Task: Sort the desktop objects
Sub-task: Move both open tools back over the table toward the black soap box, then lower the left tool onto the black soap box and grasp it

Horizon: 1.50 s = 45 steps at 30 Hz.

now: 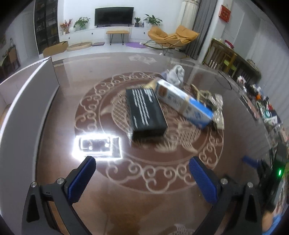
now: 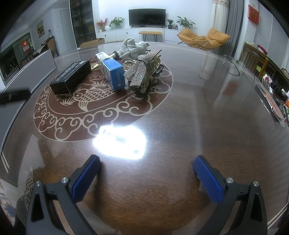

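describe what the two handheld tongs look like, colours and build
Both look alike. The left tongs and the right tongs each have two black angular plastic arms ending in a flat finger faced with a ribbed blue pad. Round silver bolts sit at the joints, and triangular cut-outs lighten the outer arms. No cables, labels or sleeves are visible.

This is a home living room. At the top centre of both views a flat television (image 2: 147, 17) stands on a long white cabinet (image 2: 126, 34) with potted plants (image 2: 117, 22) beside it. An orange lounge chair (image 2: 204, 38) sits at upper right before grey curtains (image 2: 233, 23), and a dark display shelf (image 2: 83, 21) fills the upper left. The glass-topped surface (image 2: 198, 112) bears a fish pattern.
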Motion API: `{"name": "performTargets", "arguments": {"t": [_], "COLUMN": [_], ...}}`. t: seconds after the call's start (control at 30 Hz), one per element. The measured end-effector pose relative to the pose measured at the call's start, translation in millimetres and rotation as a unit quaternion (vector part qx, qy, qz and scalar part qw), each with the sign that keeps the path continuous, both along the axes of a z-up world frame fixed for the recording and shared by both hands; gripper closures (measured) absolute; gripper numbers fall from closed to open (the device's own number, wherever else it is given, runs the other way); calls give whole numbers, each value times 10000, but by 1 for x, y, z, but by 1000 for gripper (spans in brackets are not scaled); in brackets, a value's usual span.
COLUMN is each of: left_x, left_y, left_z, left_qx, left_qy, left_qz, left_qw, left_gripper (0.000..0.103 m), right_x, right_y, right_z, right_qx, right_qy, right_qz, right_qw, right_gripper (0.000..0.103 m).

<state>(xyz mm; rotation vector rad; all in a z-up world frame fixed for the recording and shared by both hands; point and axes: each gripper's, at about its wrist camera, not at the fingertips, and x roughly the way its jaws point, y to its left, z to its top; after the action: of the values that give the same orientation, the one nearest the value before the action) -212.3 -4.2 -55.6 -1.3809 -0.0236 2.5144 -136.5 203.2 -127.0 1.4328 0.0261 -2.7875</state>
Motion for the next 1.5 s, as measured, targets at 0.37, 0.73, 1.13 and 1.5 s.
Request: {"name": "performTargets", "arguments": {"t": [0.37,0.73,1.13,1.5], "left_x": [-41,-79,-117,-113], "left_y": [-18,45,64,60], "left_z": [15,-12,-57,-46], "left_qx": [377,-156,-753,-701], "left_qy": [-232,-443,-757,-343], "left_qz": [195,-336,-275,-188], "left_qw": [9988,9983,9939,9968], "left_gripper": [0,0,0,45], "right_x": [0,0,0,0], "right_y": [0,0,0,0], "right_z": [0,0,0,0], "right_qx": [0,0,-4,-4], "right_qy": [0,0,1,1], "right_qz": [0,0,7,7], "right_qw": [10000,10000,10000,10000], "right_gripper": [0,0,0,0]}}
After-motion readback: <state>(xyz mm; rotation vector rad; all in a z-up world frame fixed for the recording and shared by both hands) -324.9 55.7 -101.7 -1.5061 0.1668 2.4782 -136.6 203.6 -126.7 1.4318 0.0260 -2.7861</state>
